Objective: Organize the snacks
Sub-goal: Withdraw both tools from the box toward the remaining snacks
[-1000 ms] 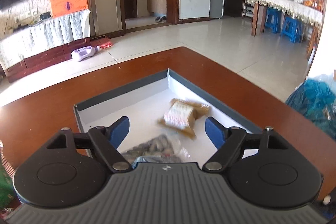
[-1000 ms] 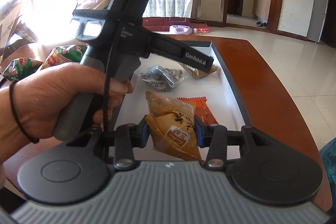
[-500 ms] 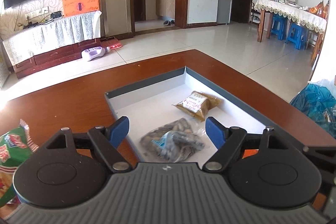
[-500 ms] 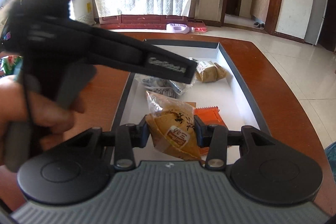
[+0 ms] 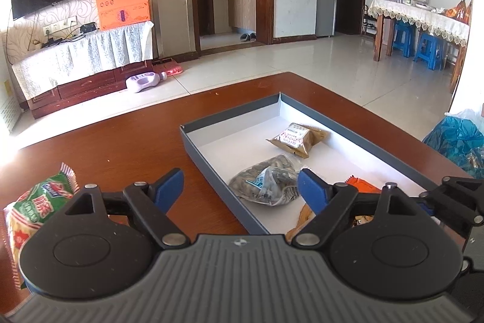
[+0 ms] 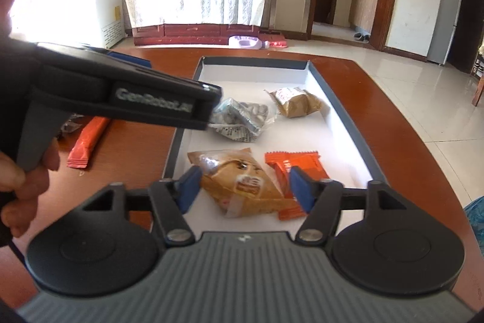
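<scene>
A grey tray with a white floor (image 6: pixel 348 123) lies on the brown table. In it are a clear bag of seeds (image 6: pixel 242 117), a small brown packet (image 6: pixel 298 102), an orange packet (image 6: pixel 302 165) and a larger tan packet (image 6: pixel 245 186). My right gripper (image 6: pixel 245 189) is opening; the tan packet lies between its blue pads, no longer pinched. My left gripper (image 5: pixel 240 191) is open and empty, straddling the tray's left rim (image 5: pixel 211 168) just short of the seed bag (image 5: pixel 266 180). A green snack bag (image 5: pixel 33 208) lies on the table to its left.
An orange stick packet (image 6: pixel 87 141) and a dark wrapper (image 6: pixel 71 123) lie on the table left of the tray. A person's hand (image 6: pixel 18 186) holds the left gripper's handle (image 6: pixel 121 93). A blue plastic bag (image 5: pixel 453 138) sits beyond the table's right edge.
My right gripper's jaws have spread off the tan packet, which now rests in the tray. My left gripper has swung left off the tray, bringing the green bag into view.
</scene>
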### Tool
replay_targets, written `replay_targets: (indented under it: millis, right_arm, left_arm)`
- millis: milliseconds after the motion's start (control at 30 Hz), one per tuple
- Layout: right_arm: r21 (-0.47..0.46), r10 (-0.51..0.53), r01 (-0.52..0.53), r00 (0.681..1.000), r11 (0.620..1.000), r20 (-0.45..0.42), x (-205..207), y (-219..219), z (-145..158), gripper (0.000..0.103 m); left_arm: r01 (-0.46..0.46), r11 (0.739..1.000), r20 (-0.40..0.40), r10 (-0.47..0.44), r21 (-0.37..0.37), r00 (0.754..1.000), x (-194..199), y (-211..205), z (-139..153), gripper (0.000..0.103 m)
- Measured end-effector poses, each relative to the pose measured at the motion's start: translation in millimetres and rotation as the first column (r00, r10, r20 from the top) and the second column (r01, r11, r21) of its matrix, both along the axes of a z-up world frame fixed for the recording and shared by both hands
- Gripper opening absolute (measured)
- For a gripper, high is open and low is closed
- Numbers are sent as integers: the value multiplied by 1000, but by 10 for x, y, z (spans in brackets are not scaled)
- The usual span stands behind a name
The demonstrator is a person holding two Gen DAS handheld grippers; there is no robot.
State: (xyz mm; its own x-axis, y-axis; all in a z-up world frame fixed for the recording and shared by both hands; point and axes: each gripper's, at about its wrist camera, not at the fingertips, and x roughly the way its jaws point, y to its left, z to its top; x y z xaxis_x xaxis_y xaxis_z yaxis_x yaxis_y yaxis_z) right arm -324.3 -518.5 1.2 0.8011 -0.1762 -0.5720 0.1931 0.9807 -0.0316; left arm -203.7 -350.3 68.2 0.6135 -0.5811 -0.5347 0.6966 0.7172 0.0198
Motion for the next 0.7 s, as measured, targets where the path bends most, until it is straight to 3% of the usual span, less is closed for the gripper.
replay_targets:
  millis: [233,333,500,700]
  right_arm:
    - [101,-20,17,999,995,31,-173,-35,53,71]
    - [138,-26,20,999,990,37,-250,9,83,82]
    - [129,-36,37,999,991,-12,-342,121,44,84]
    - [124,-64,57,996,991,54,-528,164,117,84]
  left_arm:
    - [-15,1000,-2,15,-20,1000,-207,165,74,87]
    - [-22,999,5,22,-26,1000,-306,233,104,88]
    - [-48,999,-9,48,-22,999,-433,374,122,88]
    - [-85,995,-3,85,-44,996,-542,709,213,88]
